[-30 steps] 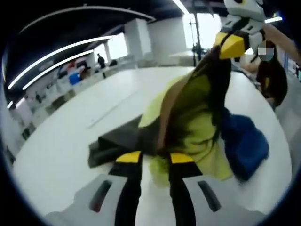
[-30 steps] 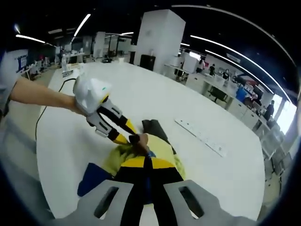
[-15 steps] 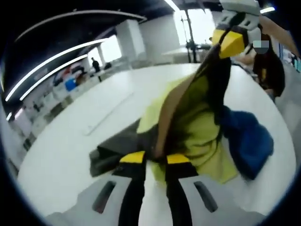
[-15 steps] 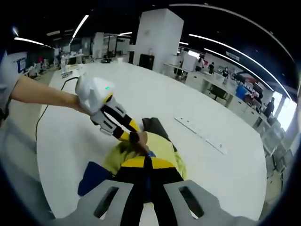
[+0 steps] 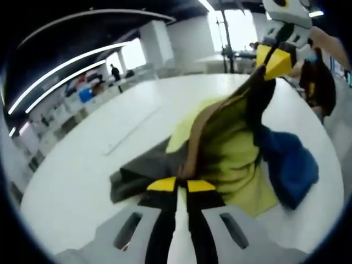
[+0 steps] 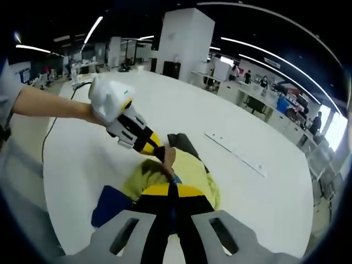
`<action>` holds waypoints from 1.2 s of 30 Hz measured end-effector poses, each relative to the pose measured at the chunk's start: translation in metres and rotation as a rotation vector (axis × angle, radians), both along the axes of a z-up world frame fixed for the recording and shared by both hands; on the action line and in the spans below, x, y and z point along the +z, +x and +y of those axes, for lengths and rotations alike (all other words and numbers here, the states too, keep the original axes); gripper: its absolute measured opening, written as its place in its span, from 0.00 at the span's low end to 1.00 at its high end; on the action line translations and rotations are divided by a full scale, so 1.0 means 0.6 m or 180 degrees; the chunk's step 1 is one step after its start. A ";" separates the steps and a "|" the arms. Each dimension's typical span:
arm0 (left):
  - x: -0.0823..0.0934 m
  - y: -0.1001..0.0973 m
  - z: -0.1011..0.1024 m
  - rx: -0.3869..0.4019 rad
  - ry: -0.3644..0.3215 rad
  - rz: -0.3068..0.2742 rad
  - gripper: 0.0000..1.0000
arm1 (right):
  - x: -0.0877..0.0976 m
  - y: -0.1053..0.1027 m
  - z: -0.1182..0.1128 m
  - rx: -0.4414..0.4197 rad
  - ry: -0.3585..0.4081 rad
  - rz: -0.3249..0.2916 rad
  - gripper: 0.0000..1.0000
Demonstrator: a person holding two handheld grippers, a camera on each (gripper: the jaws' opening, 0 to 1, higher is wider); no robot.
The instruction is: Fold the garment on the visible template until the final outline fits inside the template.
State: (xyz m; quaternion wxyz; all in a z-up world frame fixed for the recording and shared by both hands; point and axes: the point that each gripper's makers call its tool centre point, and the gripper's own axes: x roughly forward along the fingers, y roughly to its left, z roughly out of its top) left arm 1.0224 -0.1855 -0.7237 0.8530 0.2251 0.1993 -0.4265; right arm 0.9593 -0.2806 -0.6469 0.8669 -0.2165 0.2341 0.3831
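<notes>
A yellow-green garment [image 5: 236, 148] with dark and tan parts hangs stretched between both grippers above the white table [image 5: 82, 176]. In the left gripper view my left gripper [image 5: 182, 184] is shut on its lower edge, and my right gripper [image 5: 275, 60] holds the upper end at top right. In the right gripper view my right gripper [image 6: 171, 191] is shut on the garment [image 6: 192, 173]. The left gripper [image 6: 159, 153] reaches in from the left and pinches the same cloth just beyond it. A dark grey sheet [image 5: 140, 170] lies partly under the garment.
A crumpled blue cloth [image 5: 289, 165] lies on the table beside the garment, also the blue cloth [image 6: 110, 201]. A long white strip [image 6: 236, 154] lies flat farther out. A person's forearm [image 6: 49, 104] holds the left gripper. Desks and people stand beyond the table.
My left gripper's jaws have drawn together on the garment's lower edge. It has shifted slightly nearer the right gripper. The right gripper keeps its hold.
</notes>
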 end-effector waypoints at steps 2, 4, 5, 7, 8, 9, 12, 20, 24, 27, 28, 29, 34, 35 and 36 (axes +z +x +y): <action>0.003 -0.001 0.001 -0.0001 0.0010 -0.0014 0.01 | 0.001 0.000 -0.001 -0.0001 0.0000 -0.0002 0.02; 0.007 -0.001 0.003 0.0005 0.0041 -0.0058 0.00 | 0.001 -0.001 -0.001 -0.0005 0.0004 -0.0006 0.02; 0.009 -0.002 0.003 0.0009 0.0039 -0.0050 0.00 | 0.002 0.000 -0.002 -0.0010 0.0003 -0.0006 0.02; 0.017 -0.003 0.004 0.0029 0.0024 -0.0067 0.00 | 0.002 0.000 -0.003 -0.0022 0.0006 -0.0010 0.02; 0.020 -0.002 0.005 0.0045 0.0016 -0.0069 0.00 | 0.003 0.000 -0.004 -0.0027 0.0006 -0.0014 0.02; 0.026 -0.001 0.006 0.0075 0.0006 -0.0094 0.00 | 0.003 0.000 -0.005 -0.0033 0.0009 -0.0016 0.02; 0.032 0.002 0.010 0.0157 -0.0031 -0.0070 0.00 | 0.003 0.001 -0.006 -0.0065 0.0015 -0.0016 0.02; 0.055 -0.007 0.014 0.0257 -0.0137 0.0009 0.00 | 0.006 0.002 -0.011 -0.0129 0.0071 0.0002 0.02; 0.063 -0.017 0.018 0.0294 -0.0149 0.0028 0.00 | 0.005 0.000 -0.010 -0.0155 0.0108 0.0011 0.02; 0.071 -0.021 0.020 0.0301 -0.0145 -0.0014 0.00 | 0.005 -0.003 -0.010 -0.0157 0.0106 0.0019 0.02; 0.076 -0.023 0.022 0.0304 -0.0134 -0.0054 0.00 | 0.005 -0.003 -0.011 -0.0172 0.0118 0.0020 0.02; 0.079 -0.026 0.024 0.0300 -0.0122 -0.0075 0.00 | 0.007 -0.003 -0.013 -0.0187 0.0135 0.0017 0.02; 0.098 -0.030 0.029 0.0332 -0.0142 -0.0113 0.00 | 0.017 -0.002 -0.016 -0.0217 0.0160 -0.0032 0.02; 0.101 -0.030 0.030 0.0340 -0.0142 -0.0118 0.00 | 0.019 -0.002 -0.017 -0.0218 0.0161 -0.0042 0.02; 0.108 -0.030 0.031 0.0349 -0.0145 -0.0123 0.00 | 0.023 -0.001 -0.017 -0.0219 0.0163 -0.0054 0.02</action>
